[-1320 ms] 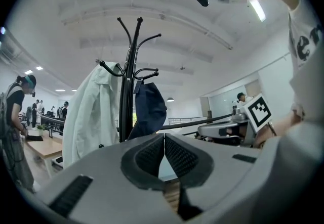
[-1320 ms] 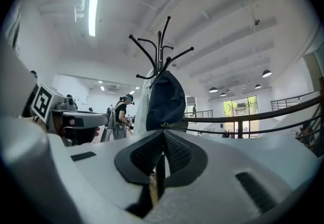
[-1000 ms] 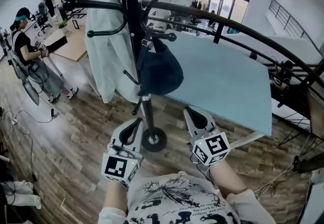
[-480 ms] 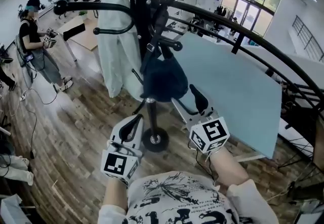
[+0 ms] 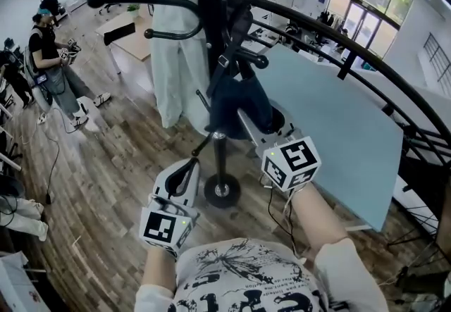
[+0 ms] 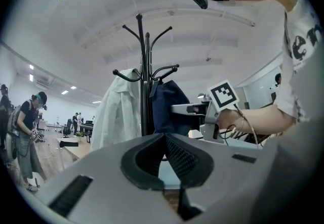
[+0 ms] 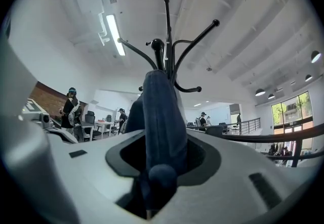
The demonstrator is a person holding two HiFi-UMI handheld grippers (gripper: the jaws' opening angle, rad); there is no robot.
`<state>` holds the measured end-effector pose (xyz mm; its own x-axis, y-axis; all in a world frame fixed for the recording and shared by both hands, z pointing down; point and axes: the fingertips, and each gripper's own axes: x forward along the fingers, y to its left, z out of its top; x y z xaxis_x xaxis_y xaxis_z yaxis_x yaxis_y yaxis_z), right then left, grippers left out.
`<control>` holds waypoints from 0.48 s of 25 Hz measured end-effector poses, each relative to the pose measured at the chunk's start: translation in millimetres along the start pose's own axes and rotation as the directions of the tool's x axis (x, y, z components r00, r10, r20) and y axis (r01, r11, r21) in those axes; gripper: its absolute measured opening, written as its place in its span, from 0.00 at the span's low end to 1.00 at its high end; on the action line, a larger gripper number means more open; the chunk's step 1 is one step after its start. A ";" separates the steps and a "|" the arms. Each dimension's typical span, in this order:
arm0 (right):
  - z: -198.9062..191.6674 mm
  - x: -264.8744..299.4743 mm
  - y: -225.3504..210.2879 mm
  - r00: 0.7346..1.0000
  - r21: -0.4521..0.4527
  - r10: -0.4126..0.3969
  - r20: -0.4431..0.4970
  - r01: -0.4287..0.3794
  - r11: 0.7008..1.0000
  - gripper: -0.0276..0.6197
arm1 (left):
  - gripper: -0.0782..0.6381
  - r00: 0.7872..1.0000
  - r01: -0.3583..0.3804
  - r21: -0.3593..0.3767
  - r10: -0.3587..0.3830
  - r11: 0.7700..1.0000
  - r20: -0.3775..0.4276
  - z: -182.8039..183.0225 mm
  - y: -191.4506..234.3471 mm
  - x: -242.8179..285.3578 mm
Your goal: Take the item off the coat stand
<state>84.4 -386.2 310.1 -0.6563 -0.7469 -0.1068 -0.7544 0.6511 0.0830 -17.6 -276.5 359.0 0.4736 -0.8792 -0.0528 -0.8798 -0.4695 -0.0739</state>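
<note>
Coat stand with a dark blue bag hanging from a hook close against the pole, and a white coat hanging on the pole's other side. Right gripper: jaws have just been closing and now clasp the bag's lower part. Left gripper: jaws pressed together, empty, low beside the pole.

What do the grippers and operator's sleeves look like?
Both the left gripper and right gripper are light grey with black ribbed pads and a white cube of black square markers. A black cable trails from the right one. Sleeves short, white.
</note>
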 end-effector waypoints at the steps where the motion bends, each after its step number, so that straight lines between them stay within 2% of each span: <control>1: 0.5 0.7 0.0 1.000 0.001 -0.004 -0.001 0.004 1.000 0.24 | 0.12 1.000 -0.001 0.003 0.001 1.000 -0.001 0.0 0.1 -1.2; 6: 2.7 0.3 6.1 1.000 -0.023 -0.022 -0.003 0.022 0.999 0.09 | 0.12 1.000 -0.015 0.005 0.015 1.000 0.000 2.7 7.1 -6.0; 12: 19.7 -11.6 9.7 0.999 -0.046 -0.028 0.026 0.029 0.999 0.06 | 0.12 1.000 0.006 -0.004 -0.006 1.000 -0.002 2.1 2.9 -7.9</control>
<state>84.9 -368.6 292.5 -0.6347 -0.7609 -0.1350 -0.7727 0.6223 0.1252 -23.8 -270.7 357.1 0.4789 -0.8764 -0.0506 -0.8770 -0.4752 -0.0704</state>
